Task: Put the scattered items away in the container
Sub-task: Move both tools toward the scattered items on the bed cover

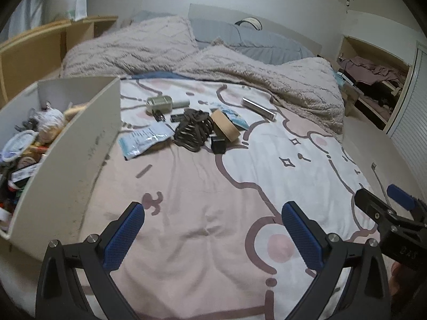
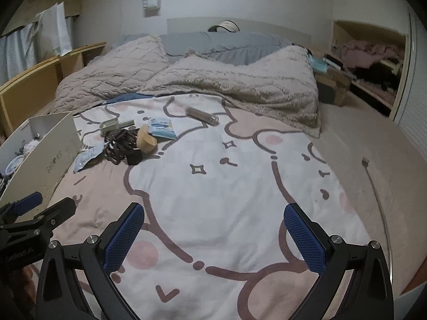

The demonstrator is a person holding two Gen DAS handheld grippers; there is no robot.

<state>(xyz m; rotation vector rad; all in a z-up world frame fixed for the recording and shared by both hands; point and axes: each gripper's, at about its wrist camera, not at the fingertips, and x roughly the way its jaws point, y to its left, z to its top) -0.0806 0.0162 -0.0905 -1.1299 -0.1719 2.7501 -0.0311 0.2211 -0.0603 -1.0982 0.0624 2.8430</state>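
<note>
A white box [image 1: 66, 144] [image 2: 50, 146] stands on the bed at the left, holding several small items. Beyond it lies a loose pile: a dark brown hair claw [image 1: 193, 129] [image 2: 120, 144], a tan tape roll [image 1: 225, 126] [image 2: 146, 139], a small black cube [image 1: 218, 144] [image 2: 133, 158], a plastic packet [image 1: 144, 140] [image 2: 86, 157], a blue-white sachet [image 1: 236, 117] [image 2: 162, 128], a grey-green case [image 1: 158, 104] [image 2: 109, 126] and a long tube [image 1: 258, 108] [image 2: 202, 115]. My left gripper [image 1: 213, 229] is open over the near sheet. My right gripper [image 2: 214, 230] is open too, empty.
A fluffy beige blanket [image 1: 240, 72] [image 2: 213, 82] and grey pillows cover the far half of the bed. A thin long-handled fork-like tool [image 2: 373, 186] lies near the right bed edge. Wooden shelving [image 1: 40, 48] stands left, an open closet [image 2: 373, 56] at right.
</note>
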